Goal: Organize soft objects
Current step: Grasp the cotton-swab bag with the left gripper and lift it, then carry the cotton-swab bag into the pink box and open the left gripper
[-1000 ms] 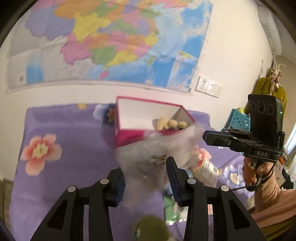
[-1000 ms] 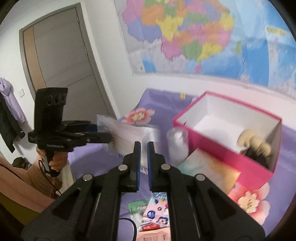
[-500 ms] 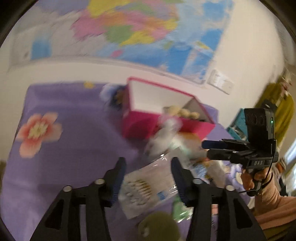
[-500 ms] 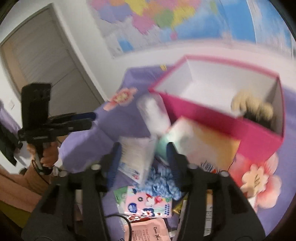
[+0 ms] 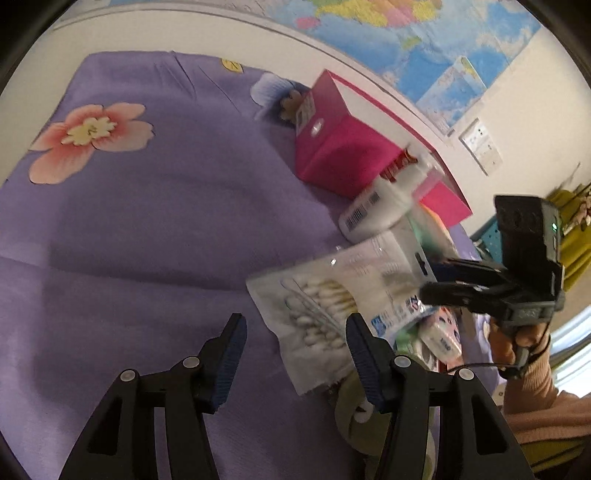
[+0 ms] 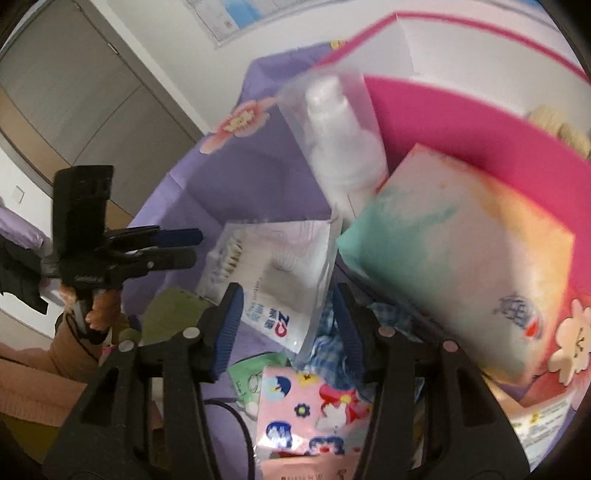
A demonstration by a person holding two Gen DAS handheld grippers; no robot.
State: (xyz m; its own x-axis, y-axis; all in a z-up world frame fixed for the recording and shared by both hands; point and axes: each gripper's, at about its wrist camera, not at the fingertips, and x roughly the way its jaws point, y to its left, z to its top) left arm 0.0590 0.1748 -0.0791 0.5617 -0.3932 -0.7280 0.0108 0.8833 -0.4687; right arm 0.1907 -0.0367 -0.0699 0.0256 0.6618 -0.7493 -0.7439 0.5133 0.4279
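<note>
Across a purple flowered cloth (image 5: 155, 206) covering the table, soft packets lie in a loose heap beside a pink box (image 5: 354, 155). The left tool (image 5: 295, 349) hangs over the cloth with its blue-padded jaws partly open and nothing gripped; a clear cotton swab packet (image 5: 332, 302) lies just ahead, its near corner reaching between the pads without being pinched. The right tool (image 6: 286, 325), held in a hand (image 5: 517, 341) with a peach sleeve, points down at the same heap. Its jaws stand partly open and are closing a little; the lower edge of the swab packet sits between them, though the pads do not press on it. Beyond the packet, a clear bag of white cotton pads (image 6: 340, 144) leans against the box wall. A pastel tissue pack (image 6: 461, 258) rests tilted against the box front. Nearer the right tool lie a pink patterned packet (image 6: 314, 413) and a blue checked cloth (image 6: 328, 343). A colourful map (image 5: 424, 33) hangs on the wall behind.
</note>
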